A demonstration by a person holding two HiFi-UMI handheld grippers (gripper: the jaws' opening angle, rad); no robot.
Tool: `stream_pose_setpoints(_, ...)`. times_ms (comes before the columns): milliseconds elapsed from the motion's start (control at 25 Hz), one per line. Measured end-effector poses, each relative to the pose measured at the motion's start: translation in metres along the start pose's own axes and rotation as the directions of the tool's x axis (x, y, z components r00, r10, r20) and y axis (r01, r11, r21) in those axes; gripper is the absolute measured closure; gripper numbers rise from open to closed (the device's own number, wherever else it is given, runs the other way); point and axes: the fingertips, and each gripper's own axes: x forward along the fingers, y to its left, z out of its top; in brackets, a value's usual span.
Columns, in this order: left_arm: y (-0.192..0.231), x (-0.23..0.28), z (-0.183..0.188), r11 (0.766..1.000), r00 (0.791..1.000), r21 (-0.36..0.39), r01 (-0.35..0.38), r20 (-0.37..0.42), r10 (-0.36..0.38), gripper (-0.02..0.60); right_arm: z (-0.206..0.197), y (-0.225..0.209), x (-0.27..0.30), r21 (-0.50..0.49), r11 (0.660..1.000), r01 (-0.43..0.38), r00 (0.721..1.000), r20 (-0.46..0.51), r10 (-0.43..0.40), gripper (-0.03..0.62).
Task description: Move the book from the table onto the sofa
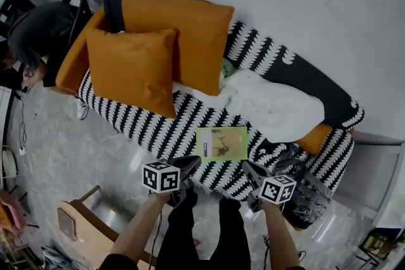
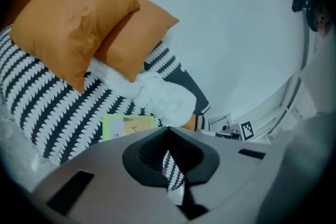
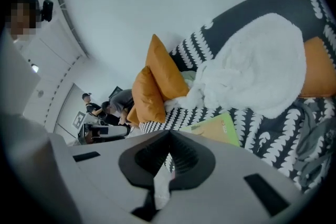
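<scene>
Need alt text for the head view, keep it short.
A green book lies flat near the front edge of a black-and-white patterned sofa, with the left gripper and right gripper shut and empty just short of it. Two orange cushions lean at the sofa's left end, and a white blanket is bunched toward its right.

Lighting was even, cool and soft, with faint shadows. Both gripper views showed strong fisheye curvature, dark vignetted corners and mild blur.

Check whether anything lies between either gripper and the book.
Nothing visible does. The book lies flat on the sofa, uncovered; the left gripper and right gripper hang in front of it, both shut and empty.
</scene>
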Motion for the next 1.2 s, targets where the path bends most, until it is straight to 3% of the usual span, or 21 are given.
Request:
stream_pose_setpoints(120, -0.035, -0.015, 0.006, 0.993, 0.999, 0.115, -0.026, 0.031, 0.022, 0.567, 0.005, 0.034, -0.014, -0.085, 0.996, -0.027, 0.999, 0.020, 0.029, 0.571)
stream_pose_setpoints(280, -0.083, -0.039, 0.018, 0.963, 0.994, 0.258, -0.076, 0.096, 0.053, 0.568, 0.023, 0.081, -0.042, -0.197, 0.979, -0.047, 0.995, 0.082, 0.064, 0.571)
stream_pose_setpoints(520, -0.151, -0.080, 0.035, 0.932, 0.988, 0.351, -0.091, 0.151, 0.040, 0.568, 0.052, 0.150, -0.090, -0.377, 0.925, -0.043, 0.983, 0.148, 0.106, 0.571)
stream_pose_setpoints(680, -0.194, -0.109, 0.048, 0.894, 0.975, 0.430, -0.122, 0.219, 0.028, 0.566, 0.065, 0.191, -0.118, -0.454, 0.890, -0.032, 0.972, 0.193, 0.134, 0.571)
stream_pose_setpoints(840, -0.230, -0.133, 0.056, 0.850, 0.956, 0.501, -0.165, 0.294, 0.012, 0.568, 0.071, 0.226, -0.145, -0.505, 0.863, -0.008, 0.957, 0.246, 0.153, 0.571)
stream_pose_setpoints(1080, -0.273, -0.156, 0.074, 0.826, 0.928, 0.539, -0.165, 0.368, -0.054, 0.568, 0.085, 0.255, -0.173, -0.566, 0.823, 0.039, 0.934, 0.314, 0.172, 0.571)
stream_pose_setpoints(1200, -0.295, -0.163, 0.078, 0.801, 0.916, 0.574, -0.169, 0.391, -0.087, 0.568, 0.091, 0.266, -0.187, -0.586, 0.808, 0.055, 0.920, 0.345, 0.187, 0.571)
